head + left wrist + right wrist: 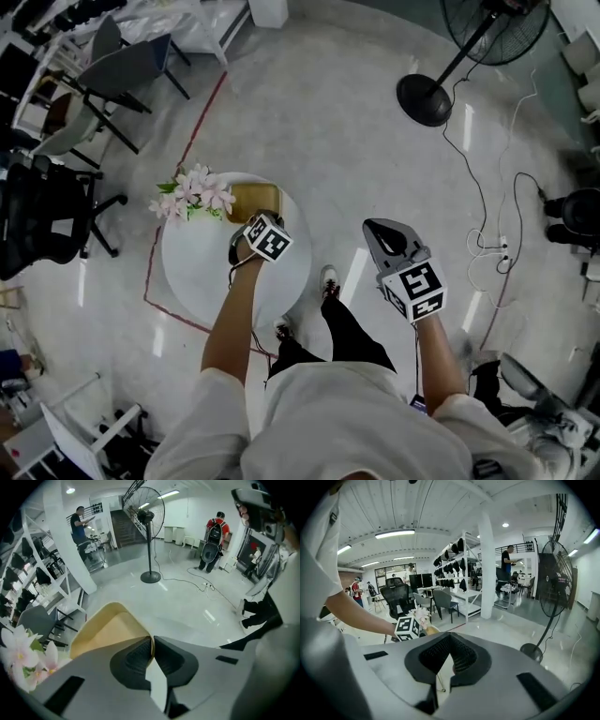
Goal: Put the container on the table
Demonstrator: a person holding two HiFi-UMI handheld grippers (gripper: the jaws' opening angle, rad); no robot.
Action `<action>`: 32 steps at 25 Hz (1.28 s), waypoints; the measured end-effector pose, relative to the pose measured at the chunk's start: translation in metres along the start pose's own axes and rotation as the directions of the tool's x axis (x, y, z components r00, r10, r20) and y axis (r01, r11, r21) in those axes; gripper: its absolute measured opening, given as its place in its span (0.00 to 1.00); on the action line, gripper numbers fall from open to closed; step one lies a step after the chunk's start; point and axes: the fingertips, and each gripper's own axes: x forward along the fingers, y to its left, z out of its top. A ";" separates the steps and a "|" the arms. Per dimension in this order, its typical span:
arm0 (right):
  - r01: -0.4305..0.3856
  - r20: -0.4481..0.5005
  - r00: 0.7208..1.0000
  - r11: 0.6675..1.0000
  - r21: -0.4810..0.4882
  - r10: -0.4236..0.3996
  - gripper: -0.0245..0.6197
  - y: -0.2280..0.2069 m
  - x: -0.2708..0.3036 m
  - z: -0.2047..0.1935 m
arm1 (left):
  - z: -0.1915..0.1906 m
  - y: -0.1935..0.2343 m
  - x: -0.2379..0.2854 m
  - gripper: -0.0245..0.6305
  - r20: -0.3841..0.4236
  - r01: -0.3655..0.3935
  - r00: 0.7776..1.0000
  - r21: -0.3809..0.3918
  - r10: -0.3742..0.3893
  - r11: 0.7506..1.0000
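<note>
— Looking at the container [255, 199] first: where do we have it?

— We have it at the far edge of the round white table [202, 272], just beside the pink and white flowers [195, 194]. It is a shallow tan box with rounded corners, open side up. We cannot tell whether its bottom touches the tabletop.

— And what holds it?

— Our left gripper [251, 219] is clamped on its near rim. In the left gripper view we see the thin wall pinched between the two dark pads [136, 656], and the gripper points steeply down.

— What about our other hand?

— Our right gripper [380, 228] hangs over the bare floor to the right of the table, well apart from it. Its jaws meet at the tips and we see nothing between them.

— What do we see farther out?

— A red line [202, 117] on the floor runs around the table. A standing fan [427, 94] is beyond the right gripper, a grey chair [131, 66] stands at the upper left, and a black office chair [42, 216] sits left of the table.
</note>
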 end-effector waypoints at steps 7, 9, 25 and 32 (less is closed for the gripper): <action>0.004 -0.021 1.000 1.000 0.010 -0.003 0.06 0.007 0.004 -0.009 | 0.006 0.005 0.016 0.23 -0.037 -0.002 0.999 0.067 0.004 0.998; 0.009 -0.020 1.000 1.000 0.009 -0.009 0.06 0.012 0.002 -0.010 | 0.009 0.008 0.010 0.24 -0.009 -0.027 1.000 0.073 0.028 0.997; 0.083 0.191 0.979 0.993 -0.086 -0.066 0.06 0.130 -0.063 0.070 | -0.010 0.014 -0.273 0.08 0.554 -0.198 0.800 -0.121 0.232 0.973; 0.178 0.303 0.943 0.978 -0.111 -0.137 0.06 0.184 -0.109 0.124 | -0.059 0.005 -0.419 0.07 0.705 -0.271 0.621 -0.215 0.341 0.938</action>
